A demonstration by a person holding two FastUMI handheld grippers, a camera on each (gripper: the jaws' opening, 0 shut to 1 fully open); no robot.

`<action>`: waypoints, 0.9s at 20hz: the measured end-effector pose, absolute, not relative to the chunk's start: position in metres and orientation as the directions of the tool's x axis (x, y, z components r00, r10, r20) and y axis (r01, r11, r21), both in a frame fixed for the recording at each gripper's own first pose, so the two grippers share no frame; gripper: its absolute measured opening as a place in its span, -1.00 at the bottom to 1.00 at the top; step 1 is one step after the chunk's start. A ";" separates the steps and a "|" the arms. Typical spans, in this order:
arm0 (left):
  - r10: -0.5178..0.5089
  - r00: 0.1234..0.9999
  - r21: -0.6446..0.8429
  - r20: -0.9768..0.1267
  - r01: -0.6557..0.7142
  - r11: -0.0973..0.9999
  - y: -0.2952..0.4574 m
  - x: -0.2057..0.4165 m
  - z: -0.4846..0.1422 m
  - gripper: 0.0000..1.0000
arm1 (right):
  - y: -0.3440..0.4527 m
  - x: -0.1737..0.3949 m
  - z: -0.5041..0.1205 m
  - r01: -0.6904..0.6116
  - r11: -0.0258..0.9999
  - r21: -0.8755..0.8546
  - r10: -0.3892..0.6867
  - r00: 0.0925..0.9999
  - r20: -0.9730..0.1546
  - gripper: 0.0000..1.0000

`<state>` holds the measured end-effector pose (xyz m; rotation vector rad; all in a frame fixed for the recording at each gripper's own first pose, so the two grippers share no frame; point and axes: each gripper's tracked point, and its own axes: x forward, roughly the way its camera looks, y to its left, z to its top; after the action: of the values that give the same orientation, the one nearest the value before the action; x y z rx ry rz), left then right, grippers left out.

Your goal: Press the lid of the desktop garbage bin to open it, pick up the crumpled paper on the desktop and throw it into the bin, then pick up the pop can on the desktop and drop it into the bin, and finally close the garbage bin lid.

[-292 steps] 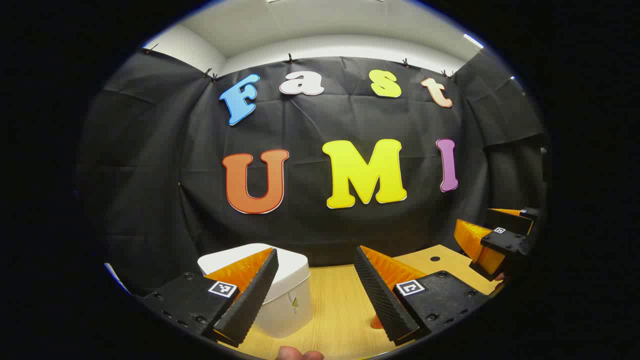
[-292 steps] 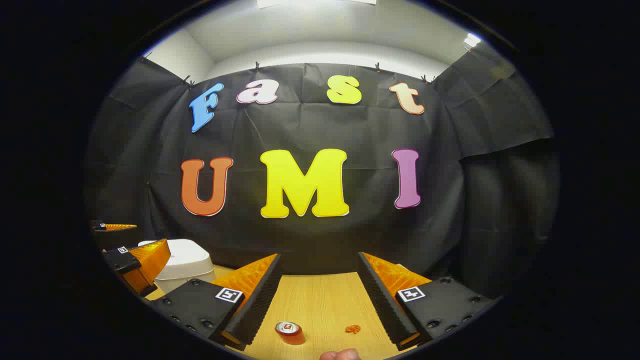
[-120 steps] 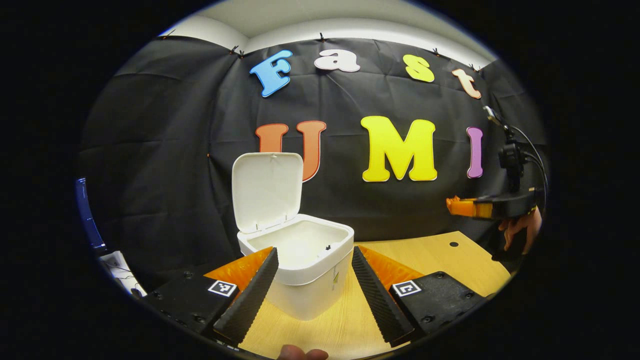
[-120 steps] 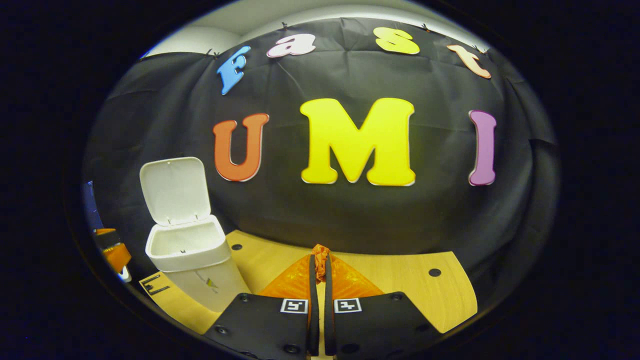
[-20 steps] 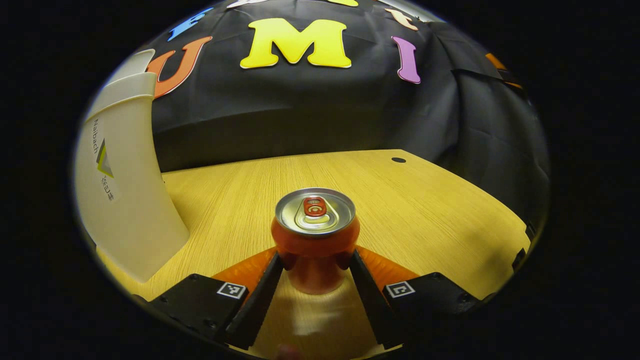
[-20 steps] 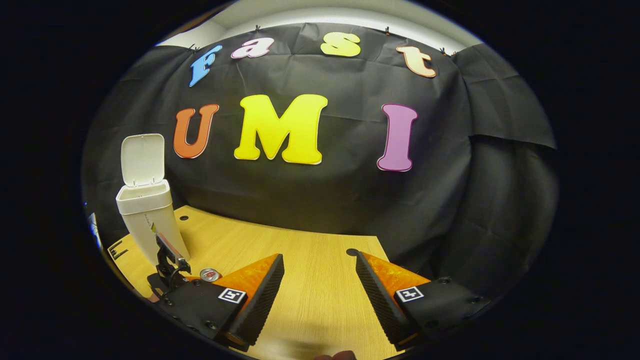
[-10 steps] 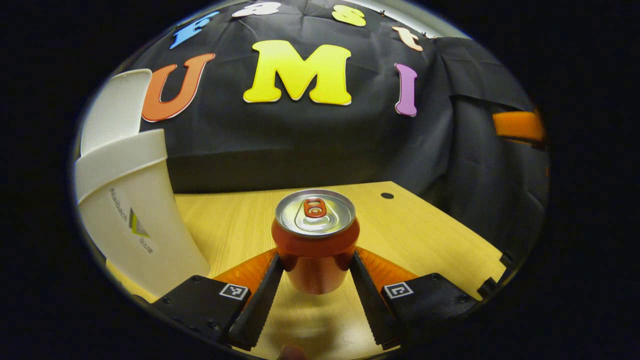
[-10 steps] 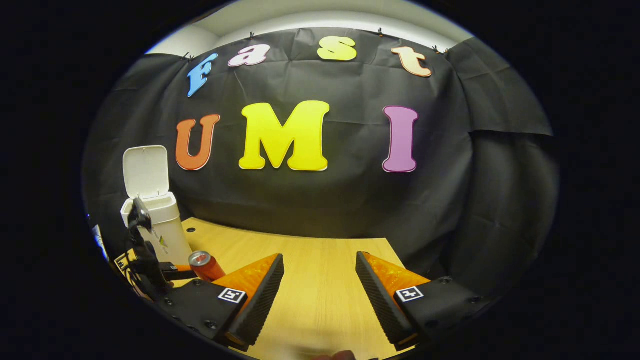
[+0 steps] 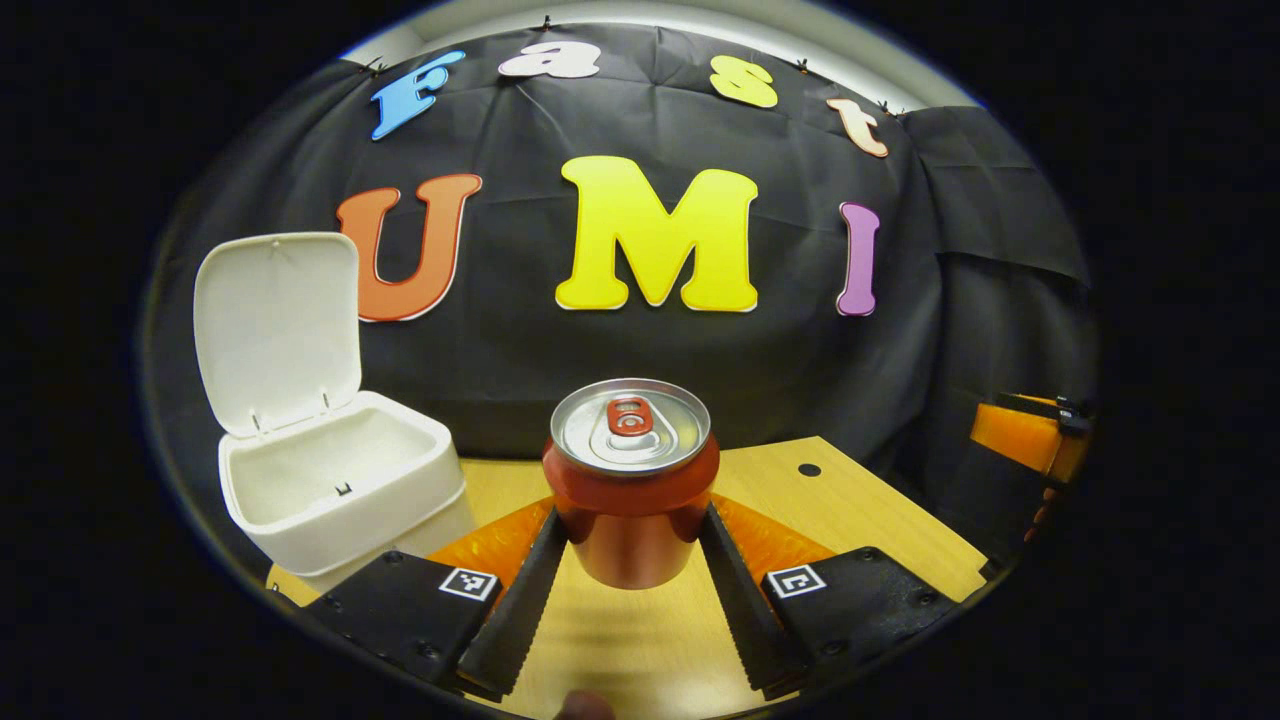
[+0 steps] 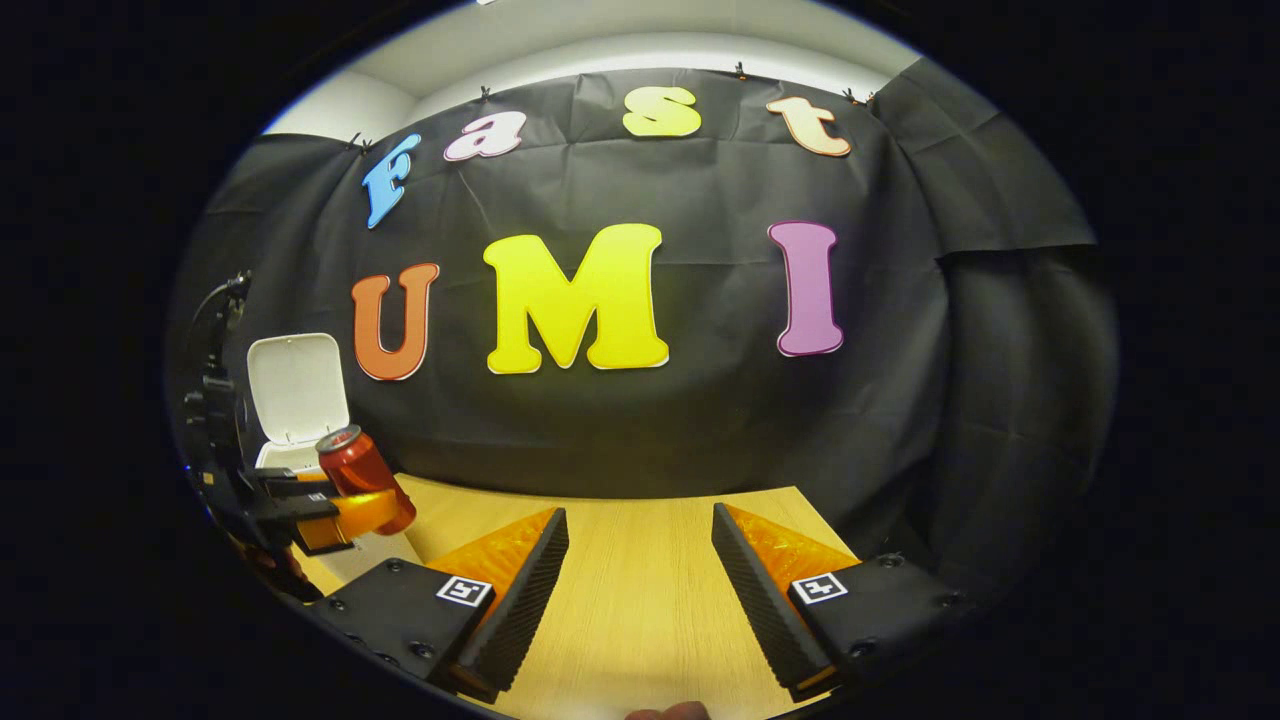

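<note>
Left tongs (image 9: 628,540): clamped on the pop can (image 9: 630,480), which is upright and lifted off the worktop (image 9: 870,520).
Right tongs (image 10: 640,580): apart, holding nothing, low over the worktop.
Bin (image 9: 340,495): ahead and to the left of the left tongs, lid (image 9: 275,325) standing open.
Step in hand: carrying the can to the bin.
Doing it well: probably keep the can upright and bring it squarely above the opening, clear of rim and raised lid, before letting go.

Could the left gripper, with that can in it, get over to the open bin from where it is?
Probably yes. The left gripper holds the pop can lifted off the desk, the bin sits close by with its lid standing up, and nothing lies between them.
</note>
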<state>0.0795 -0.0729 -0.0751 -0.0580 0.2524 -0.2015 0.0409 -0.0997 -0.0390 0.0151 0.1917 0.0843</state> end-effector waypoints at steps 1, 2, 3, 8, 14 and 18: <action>-0.195 0.952 -0.081 -0.236 0.181 0.980 -0.066 0.082 -0.065 0.65 | -0.095 0.042 -0.038 -0.090 0.996 0.025 0.093 0.978 -0.187 0.85; -0.175 0.958 -0.082 -0.227 0.160 0.984 -0.054 0.085 -0.053 0.64 | -0.090 0.044 -0.037 -0.099 0.995 0.032 0.103 0.977 -0.185 0.85; -0.151 0.964 -0.079 -0.220 0.136 0.987 -0.042 0.089 -0.044 0.64 | -0.085 0.045 -0.036 -0.103 0.994 0.036 0.108 0.978 -0.181 0.85; -0.007 0.978 -0.027 -0.211 0.001 1.000 0.040 0.104 -0.021 0.64 | -0.059 0.061 -0.035 -0.129 0.990 0.059 0.138 0.975 -0.175 0.85; 0.199 0.931 -0.071 -0.306 -0.231 0.970 0.131 0.119 -0.044 0.65 | -0.035 0.064 -0.036 -0.152 0.985 0.077 0.164 0.970 -0.181 0.85; 0.241 0.904 -0.079 -0.353 -0.286 0.955 0.153 0.124 -0.065 0.65 | -0.037 0.061 -0.036 -0.142 0.988 0.055 0.150 0.971 -0.188 0.85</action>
<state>0.1245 0.1530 -0.0654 -0.1303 0.3479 0.2733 0.0611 -0.0368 -0.0364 0.0413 0.1930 0.1473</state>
